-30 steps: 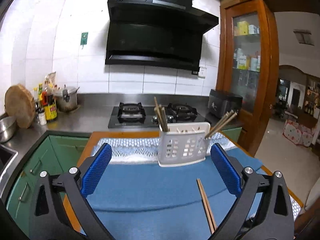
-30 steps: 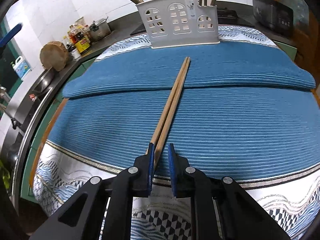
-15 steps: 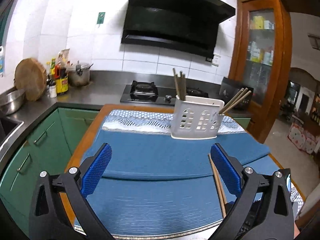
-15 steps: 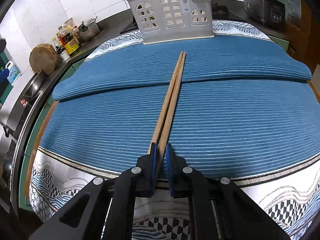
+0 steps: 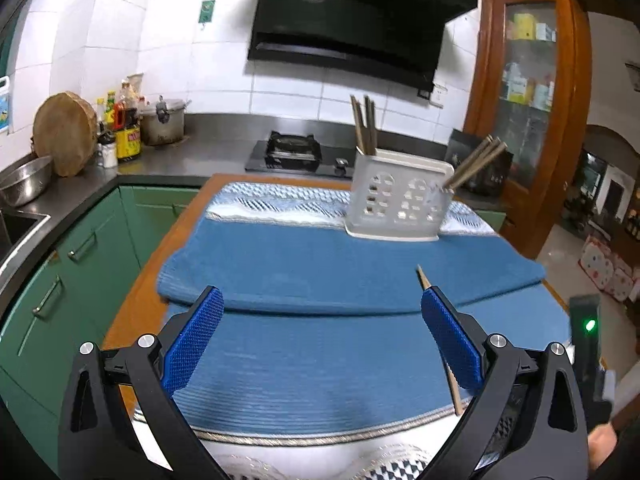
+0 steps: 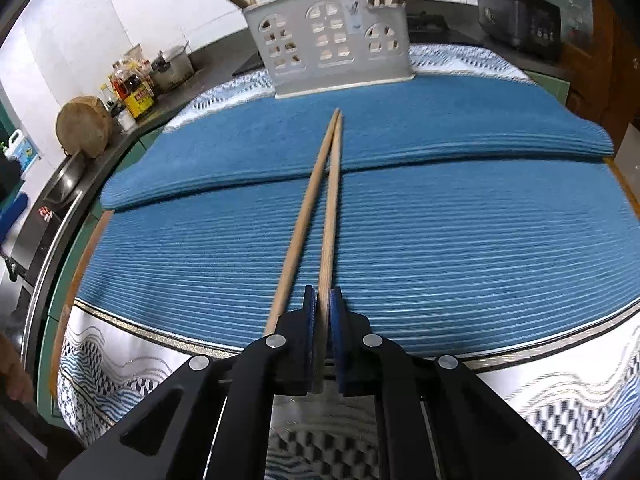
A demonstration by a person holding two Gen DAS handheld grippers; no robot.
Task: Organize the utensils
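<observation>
The right gripper (image 6: 323,308) has its blue pads pinched tight on one chopstick (image 6: 330,216), gripping it near its butt end; the stick runs away from the jaws over the blue mat (image 6: 480,240) toward the white utensil holder (image 6: 332,44). A second chopstick (image 6: 302,220) lies just to its left, outside the pads (the two tips nearly meet out by the holder, though whether they touch I cannot tell). The holder stands at the far edge of the mat, with more chopsticks poking up from its two end compartments.

The left gripper (image 5: 322,338) hangs over the near part of the mat with its fingers spread wide and nothing between them. Beside its right finger (image 5: 450,340) a chopstick tip shows. Beyond the table are green cabinets (image 5: 80,264) and a black range hood (image 5: 352,20).
</observation>
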